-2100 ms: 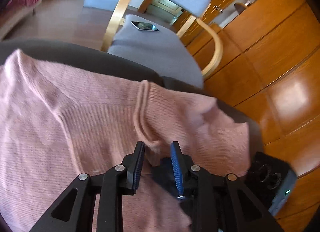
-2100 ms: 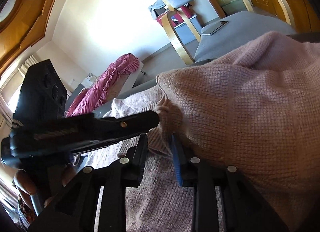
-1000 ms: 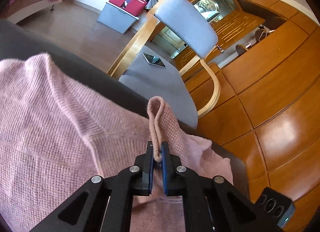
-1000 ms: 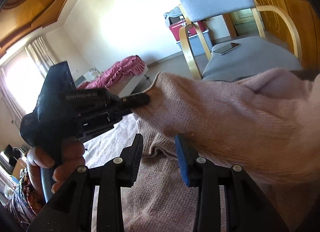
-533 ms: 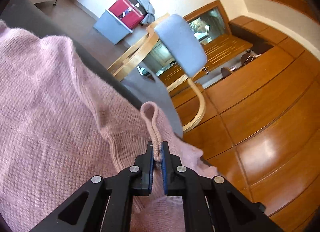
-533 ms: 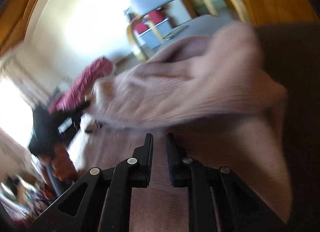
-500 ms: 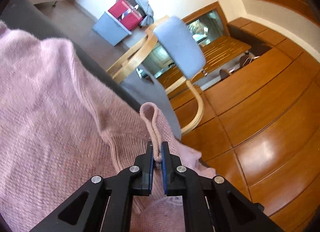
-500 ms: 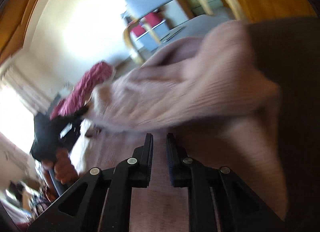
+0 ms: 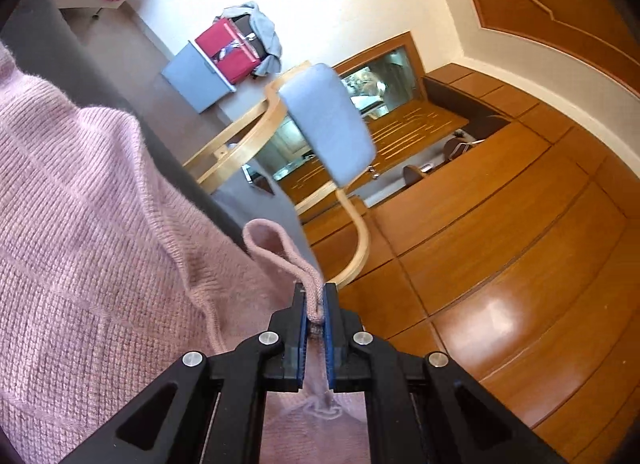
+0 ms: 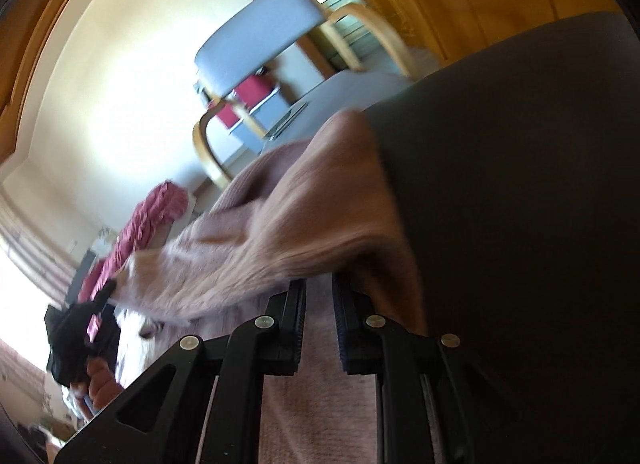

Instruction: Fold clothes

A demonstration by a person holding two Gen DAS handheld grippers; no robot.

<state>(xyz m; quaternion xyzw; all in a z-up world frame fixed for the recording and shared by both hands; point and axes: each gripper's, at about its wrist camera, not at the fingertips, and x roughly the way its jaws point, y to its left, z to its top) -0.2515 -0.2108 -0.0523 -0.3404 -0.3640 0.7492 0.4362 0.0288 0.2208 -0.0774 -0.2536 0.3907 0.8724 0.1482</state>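
Dark grey upholstery (image 10: 520, 184) carries the pink knitted sweater (image 9: 80, 224), which is spread over it and partly lifted. Nearest the left camera, the left gripper (image 9: 315, 306) is clamped on a ribbed edge of the knit, a small loop of fabric standing up above its blue pads. The right gripper (image 10: 320, 300) has its jaws drawn close with a narrow gap; sweater fabric lies under and over the tips, but blur makes it hard to tell whether they actually pinch it. Beyond stands a grey-cushioned wooden chair (image 9: 328, 124), then wooden panelling (image 9: 520, 244) and a red suitcase (image 9: 228, 50).
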